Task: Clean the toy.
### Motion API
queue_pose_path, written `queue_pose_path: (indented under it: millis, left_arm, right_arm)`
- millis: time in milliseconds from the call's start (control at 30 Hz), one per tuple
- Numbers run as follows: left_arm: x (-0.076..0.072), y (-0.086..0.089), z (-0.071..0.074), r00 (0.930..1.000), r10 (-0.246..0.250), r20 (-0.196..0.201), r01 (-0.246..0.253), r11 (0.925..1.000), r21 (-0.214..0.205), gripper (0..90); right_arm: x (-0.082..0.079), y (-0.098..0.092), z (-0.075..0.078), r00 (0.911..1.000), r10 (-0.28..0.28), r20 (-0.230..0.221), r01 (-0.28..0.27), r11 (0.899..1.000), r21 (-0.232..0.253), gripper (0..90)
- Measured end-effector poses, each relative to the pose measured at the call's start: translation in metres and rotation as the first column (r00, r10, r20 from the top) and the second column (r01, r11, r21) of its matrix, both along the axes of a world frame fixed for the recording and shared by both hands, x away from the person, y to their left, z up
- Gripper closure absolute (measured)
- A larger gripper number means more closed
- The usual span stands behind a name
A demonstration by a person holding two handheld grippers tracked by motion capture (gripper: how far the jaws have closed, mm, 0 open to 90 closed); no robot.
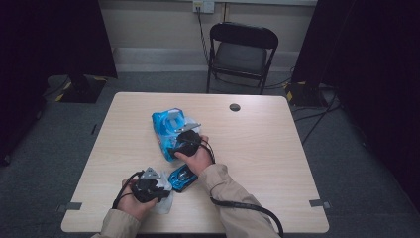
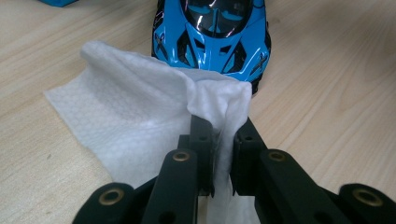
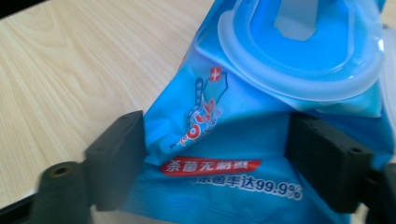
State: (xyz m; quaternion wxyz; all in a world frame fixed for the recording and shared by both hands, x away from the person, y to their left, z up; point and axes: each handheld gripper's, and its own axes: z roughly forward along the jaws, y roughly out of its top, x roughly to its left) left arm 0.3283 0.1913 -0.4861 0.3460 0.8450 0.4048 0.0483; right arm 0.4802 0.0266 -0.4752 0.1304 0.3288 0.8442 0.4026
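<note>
A blue toy car (image 2: 212, 32) stands on the table (image 1: 277, 163) near its front edge, just ahead of my left gripper (image 2: 224, 140). That gripper is shut on a fold of a white wet wipe (image 2: 140, 121), which spreads over the wood and touches the car's nose. In the high view the left gripper (image 1: 158, 191) sits beside the car (image 1: 182, 177). A blue pack of wet wipes (image 3: 243, 140) with a clear plastic lid (image 3: 303, 51) lies mid-table. My right gripper (image 3: 224, 158) straddles its near end, both pads pressing on the pack's sides.
A black folding chair (image 1: 241, 52) stands beyond the far edge of the table. A dark round cable hole (image 1: 235, 107) sits near the table's far edge. Cables trail from both grippers toward the front edge.
</note>
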Motion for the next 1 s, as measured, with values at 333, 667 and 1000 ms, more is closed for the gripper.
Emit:
queue_pose_path:
  millis: [333,667,1000]
  left_arm:
    - [0.000,0.000,0.000,1.0000,0.001,-0.001,-0.001,1.0000,0.003,81.8]
    - [0.000,0.001,0.000,1.0000,0.002,0.000,-0.002,1.0000,-0.007,81.8]
    - [0.001,0.001,0.000,1.0000,0.003,-0.007,-0.003,1.0000,-0.007,82.0]
  right_arm:
    - [0.000,0.002,0.006,0.9990,0.041,-0.017,-0.042,0.998,-0.042,63.8]
    - [0.006,-0.005,0.016,0.9978,0.064,-0.020,-0.065,0.997,-0.042,90.0]
    - [0.024,-0.030,0.024,0.9997,0.025,0.003,-0.024,0.998,-0.059,90.0]
